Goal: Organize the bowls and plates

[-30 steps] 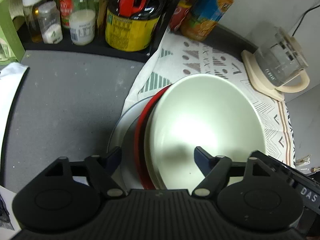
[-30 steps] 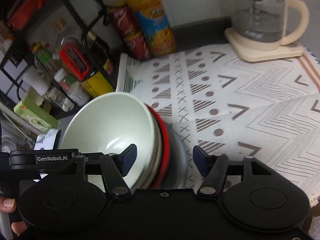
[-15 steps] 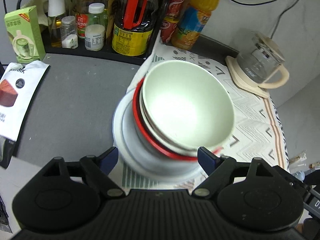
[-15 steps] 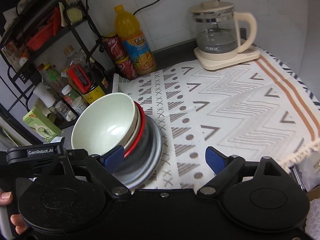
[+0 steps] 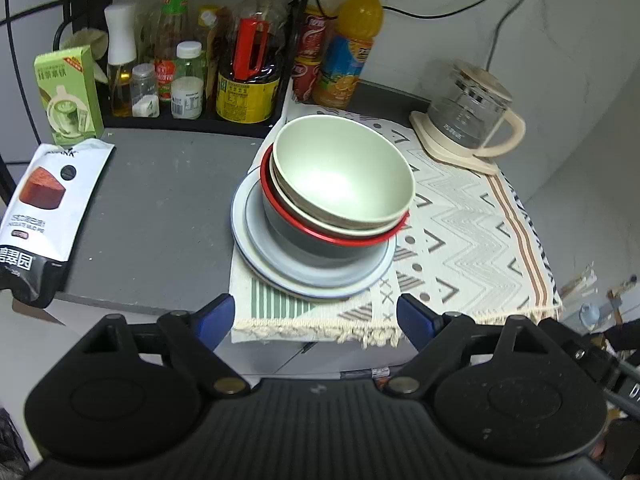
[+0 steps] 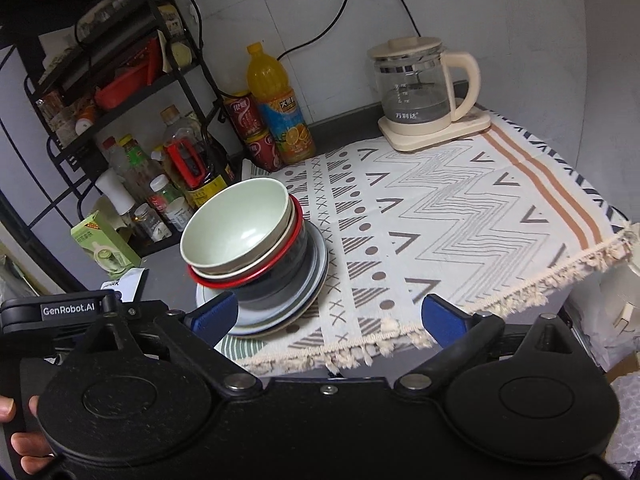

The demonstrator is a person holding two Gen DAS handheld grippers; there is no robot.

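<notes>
A stack of dishes stands on the near left corner of the patterned cloth (image 5: 460,232). On top is a pale green bowl (image 5: 344,172), tilted. Under it sit a beige bowl and a red-rimmed grey bowl (image 5: 320,236), all on blue-grey plates (image 5: 312,276). My left gripper (image 5: 316,316) is open, back from the stack at the counter's front edge, with nothing between its blue pads. In the right wrist view the green bowl (image 6: 236,228) and plates (image 6: 280,312) lie ahead to the left. My right gripper (image 6: 328,314) is opening its jaws wide, and they hold nothing.
A black rack with bottles (image 5: 188,80) and a green carton (image 5: 66,96) lines the back left. An orange drink bottle (image 6: 276,100) and red cans stand behind the stack. A glass kettle (image 6: 420,92) sits at the back right. A snack bag (image 5: 44,208) lies left.
Both grippers have drawn back and up from the stack, which now looks smaller and whole. The right jaws have spread much wider. The stack has stayed in place.
</notes>
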